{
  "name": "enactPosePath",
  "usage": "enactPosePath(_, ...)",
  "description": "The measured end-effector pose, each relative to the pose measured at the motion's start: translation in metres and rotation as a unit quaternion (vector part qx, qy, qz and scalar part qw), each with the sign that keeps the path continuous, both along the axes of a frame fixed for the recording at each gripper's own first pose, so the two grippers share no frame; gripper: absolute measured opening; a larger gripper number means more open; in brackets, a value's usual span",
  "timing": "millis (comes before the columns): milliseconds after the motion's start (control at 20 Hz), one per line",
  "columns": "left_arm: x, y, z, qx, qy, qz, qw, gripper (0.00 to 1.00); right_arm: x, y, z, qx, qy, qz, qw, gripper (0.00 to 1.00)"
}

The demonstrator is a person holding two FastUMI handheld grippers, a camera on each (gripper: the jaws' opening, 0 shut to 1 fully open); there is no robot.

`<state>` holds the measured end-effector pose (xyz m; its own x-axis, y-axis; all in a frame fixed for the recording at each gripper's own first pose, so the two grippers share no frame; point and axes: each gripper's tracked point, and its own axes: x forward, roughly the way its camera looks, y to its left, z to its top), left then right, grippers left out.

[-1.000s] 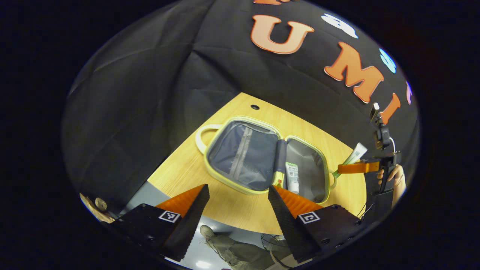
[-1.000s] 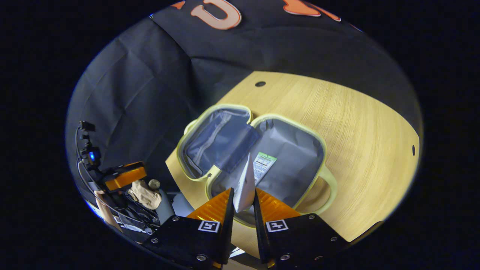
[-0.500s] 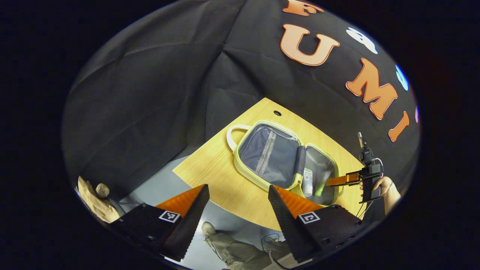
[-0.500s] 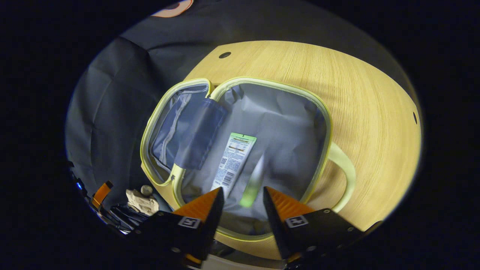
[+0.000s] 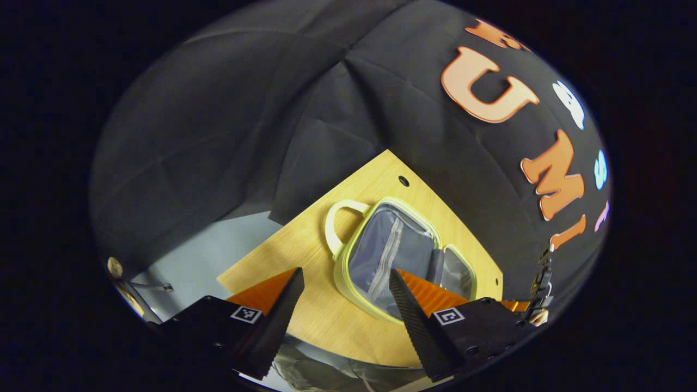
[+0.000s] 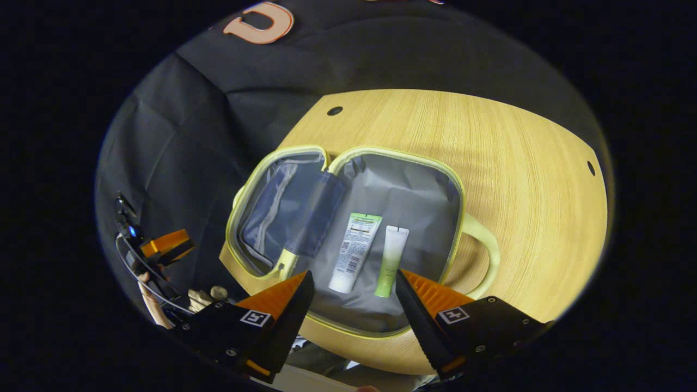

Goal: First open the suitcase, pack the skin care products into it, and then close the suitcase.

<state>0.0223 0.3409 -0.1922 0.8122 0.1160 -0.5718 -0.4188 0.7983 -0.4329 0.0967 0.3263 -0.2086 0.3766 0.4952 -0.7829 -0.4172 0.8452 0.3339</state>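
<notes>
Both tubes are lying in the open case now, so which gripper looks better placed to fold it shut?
Probably the left gripper: it hangs open beside the empty lid half of the suitcase. The right gripper hovers open over the two tubes.

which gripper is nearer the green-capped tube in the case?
Right. The right gripper hangs open just above the green-capped tube; the left gripper sits beyond the suitcase's far half.

The right gripper (image 6: 354, 294) hovers with its jaws spread wide and nothing between them. The left gripper (image 5: 346, 291) is likewise open and empty, held off to the side, angled downward.
</notes>
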Motion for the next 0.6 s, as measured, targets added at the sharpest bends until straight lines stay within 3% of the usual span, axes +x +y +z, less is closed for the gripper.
enactPosePath(450,0.108,0.059,-0.065,-0.103,0.004,-0.054,0.993,0.98,-0.012,-0.007,0.013,0.066,-0.002,-0.106,0.992,0.96)
enactPosePath(600,0.129,0.06,-0.076,-0.141,-0.009,-0.066,0.988,0.97,-0.015,-0.022,0.012,0.055,-0.02,-0.135,0.989,0.96)
